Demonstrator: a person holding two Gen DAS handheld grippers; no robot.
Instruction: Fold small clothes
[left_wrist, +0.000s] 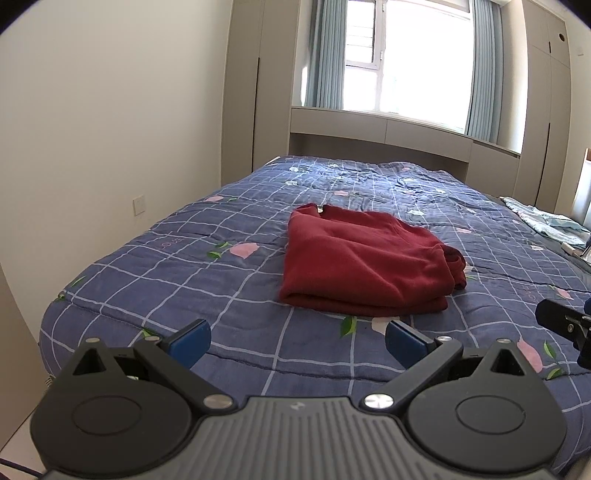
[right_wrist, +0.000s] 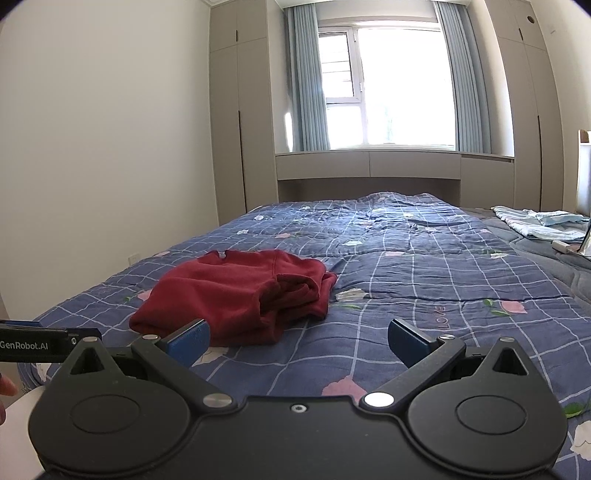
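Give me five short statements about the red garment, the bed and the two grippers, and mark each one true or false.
1. The red garment lies folded on the blue checked quilt. True.
2. The left gripper is shut on the garment. False: its jaws stand wide apart, short of the cloth, holding nothing.
3. The right gripper is open and empty. True.
4. The garment hangs over the near edge of the bed. False: quilt shows on all sides of it.
5. Light blue cloth lies at the far right side of the bed. True.
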